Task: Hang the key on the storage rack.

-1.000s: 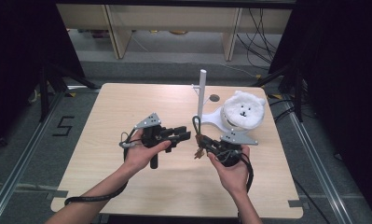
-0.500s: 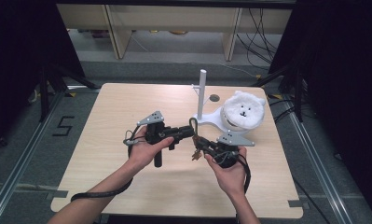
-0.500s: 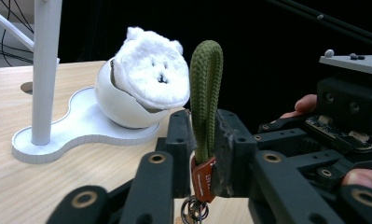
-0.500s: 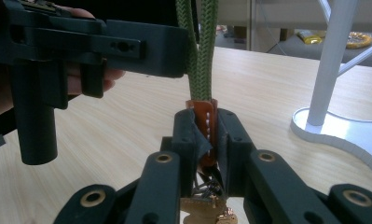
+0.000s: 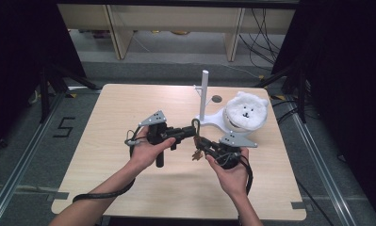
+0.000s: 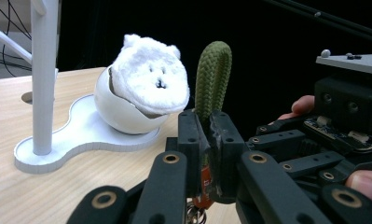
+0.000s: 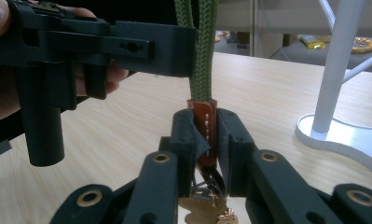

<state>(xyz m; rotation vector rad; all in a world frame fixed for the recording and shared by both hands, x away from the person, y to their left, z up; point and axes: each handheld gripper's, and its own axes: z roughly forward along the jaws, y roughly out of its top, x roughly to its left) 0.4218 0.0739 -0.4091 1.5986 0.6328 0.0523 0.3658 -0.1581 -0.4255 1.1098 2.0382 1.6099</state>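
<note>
Your left gripper (image 5: 188, 132) and your right gripper (image 5: 200, 142) meet near the middle of the wooden table (image 5: 105, 122) in the high view, tips almost touching, with a green cord loop (image 5: 194, 124) rising between them and keys (image 5: 195, 154) dangling below; behind them a white stand (image 5: 214, 120) carries an upright post (image 5: 204, 94) and a white plush bear (image 5: 246, 110).

In the left gripper view, your left gripper (image 6: 207, 140) has its jaws pressed together on the green cord loop (image 6: 212, 79), which sticks up above them; your right gripper (image 6: 342, 112) sits just beside it at the right; the plush bear (image 6: 148, 86) rests in a white cup on the stand (image 6: 76, 140), left of the loop.

In the right gripper view, your right gripper (image 7: 207, 140) pinches the brown leather tab (image 7: 204, 126) at the cord's (image 7: 202, 51) lower end; keys (image 7: 207, 210) hang beneath; your left gripper (image 7: 174, 44) clamps the cord higher up.
</note>
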